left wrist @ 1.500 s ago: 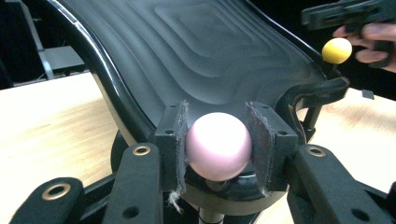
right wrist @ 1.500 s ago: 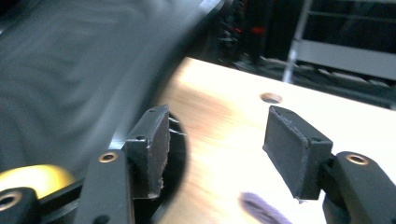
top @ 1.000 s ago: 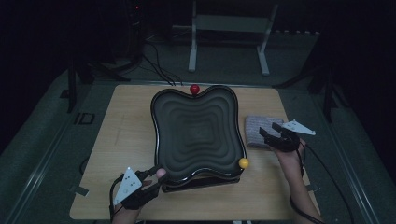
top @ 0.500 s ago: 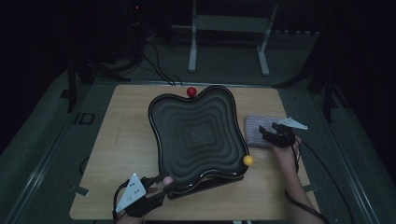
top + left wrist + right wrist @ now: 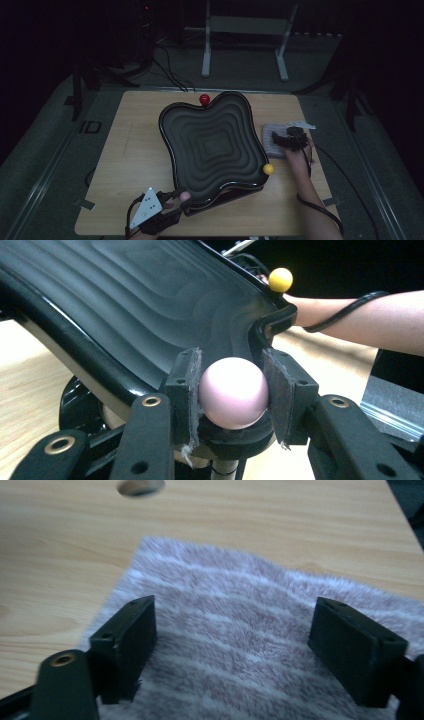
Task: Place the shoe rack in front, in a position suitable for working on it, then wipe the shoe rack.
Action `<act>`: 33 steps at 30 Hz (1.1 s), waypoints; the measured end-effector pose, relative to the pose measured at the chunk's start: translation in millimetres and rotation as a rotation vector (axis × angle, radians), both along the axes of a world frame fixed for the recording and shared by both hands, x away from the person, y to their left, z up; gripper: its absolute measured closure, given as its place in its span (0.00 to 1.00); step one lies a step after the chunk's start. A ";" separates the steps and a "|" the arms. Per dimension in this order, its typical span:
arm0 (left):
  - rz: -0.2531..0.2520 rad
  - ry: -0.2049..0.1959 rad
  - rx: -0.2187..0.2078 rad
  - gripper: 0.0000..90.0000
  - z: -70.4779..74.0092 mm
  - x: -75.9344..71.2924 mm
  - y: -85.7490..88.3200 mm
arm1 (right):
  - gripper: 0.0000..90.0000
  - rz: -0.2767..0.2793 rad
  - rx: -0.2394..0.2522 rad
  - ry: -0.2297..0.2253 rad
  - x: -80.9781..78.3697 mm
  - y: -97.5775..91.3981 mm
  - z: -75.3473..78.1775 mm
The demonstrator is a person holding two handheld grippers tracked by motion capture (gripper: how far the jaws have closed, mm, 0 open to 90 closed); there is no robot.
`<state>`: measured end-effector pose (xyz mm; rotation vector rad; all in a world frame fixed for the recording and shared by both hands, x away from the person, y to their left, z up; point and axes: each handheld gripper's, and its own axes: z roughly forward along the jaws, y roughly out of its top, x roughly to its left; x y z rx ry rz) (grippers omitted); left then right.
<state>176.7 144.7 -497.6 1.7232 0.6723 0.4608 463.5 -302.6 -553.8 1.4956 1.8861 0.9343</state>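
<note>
Left gripper clamped on the pink knob of the black tray, right gripper just opening, empty, above the cloth; next, a descent and pinch.

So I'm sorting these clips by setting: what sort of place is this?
Probably a lab or recording studio, not a home: a bare wooden table in a dark room, cables on the floor, a white metal stand behind, and a black wavy tray as the test piece.
</note>
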 end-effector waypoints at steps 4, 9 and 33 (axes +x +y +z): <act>-0.005 0.001 -0.006 0.67 -0.5 0.5 -1.0 | 0.18 0.003 -0.023 0.021 8.0 4.1 -2.6; -0.003 0.005 -0.008 0.67 -0.2 0.1 -3.8 | 0.22 0.036 -0.041 0.061 20.0 6.1 -2.7; -0.012 0.001 -0.023 0.67 -2.1 3.3 -12.4 | 0.79 0.211 0.043 -0.102 -33.8 -7.4 85.0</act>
